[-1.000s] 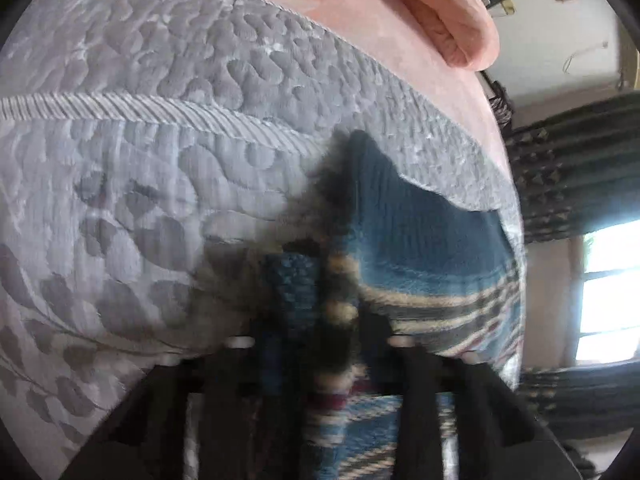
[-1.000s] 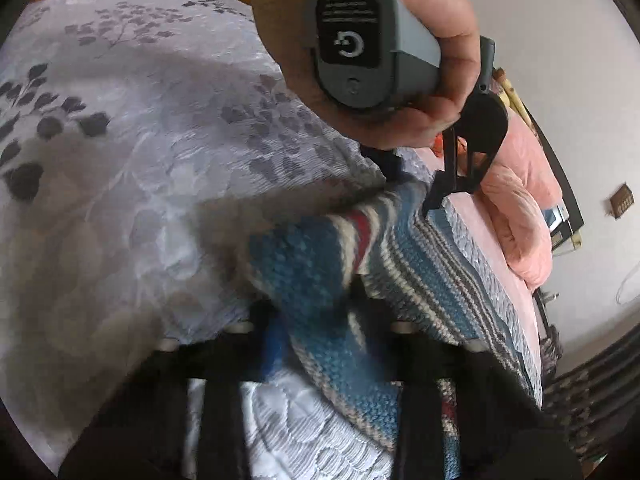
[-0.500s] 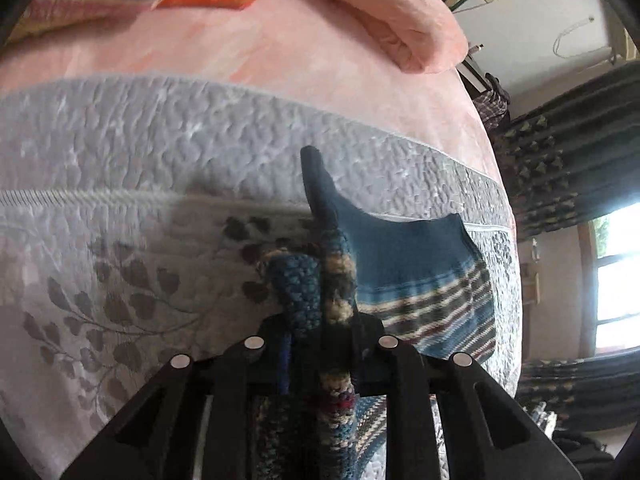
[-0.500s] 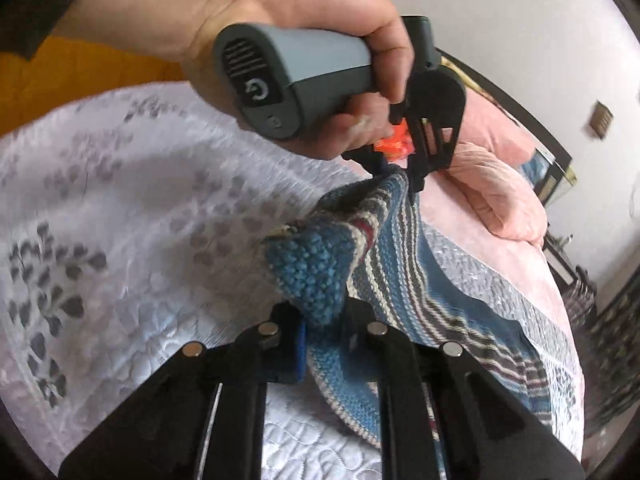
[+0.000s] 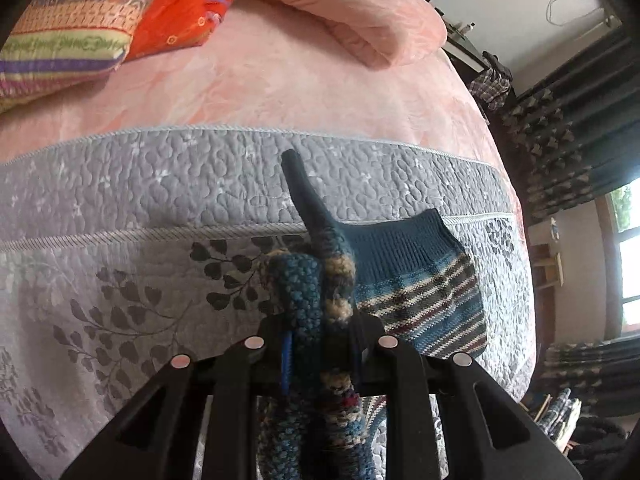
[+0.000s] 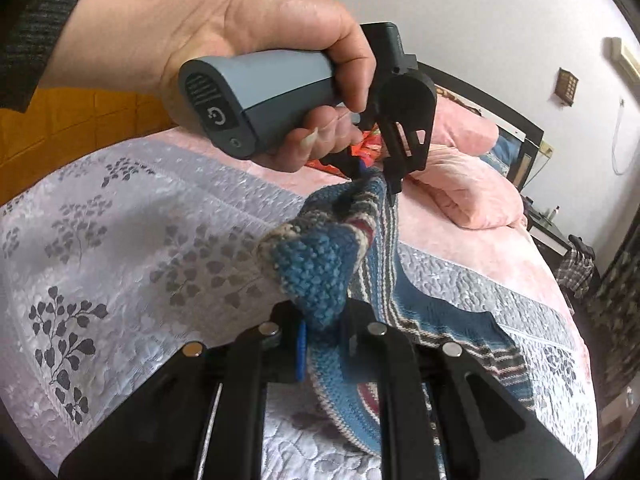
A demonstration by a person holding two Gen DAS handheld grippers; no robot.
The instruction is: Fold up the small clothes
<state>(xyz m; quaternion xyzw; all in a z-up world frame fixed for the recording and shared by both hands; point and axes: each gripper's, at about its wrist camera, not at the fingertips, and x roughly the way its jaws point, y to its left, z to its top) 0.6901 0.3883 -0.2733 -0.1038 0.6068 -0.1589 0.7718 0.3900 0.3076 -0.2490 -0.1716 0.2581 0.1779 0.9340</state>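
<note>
A small blue knit sweater (image 5: 416,280) with cream, dark and red stripes hangs above the grey quilt (image 5: 160,184) on the bed. My left gripper (image 5: 320,340) is shut on a bunched corner of the knit; the dark blue ribbed hem trails onto the quilt beyond it. My right gripper (image 6: 324,328) is shut on another corner of the sweater (image 6: 316,268), lifted off the quilt. In the right wrist view a hand holds the left gripper's grey handle (image 6: 256,108), and its fingers (image 6: 394,188) pinch the far edge of the knit.
A pink bedspread (image 5: 280,80) lies beyond the quilt, with a rolled pink blanket (image 5: 360,12) and an orange and striped pillow (image 5: 80,28) at the head. Dark curtains (image 5: 568,148) and a window stand at the right of the bed.
Both grippers have risen with the sweater still held, and both views tilt up toward the head of the bed. The hem now drapes farther below.
</note>
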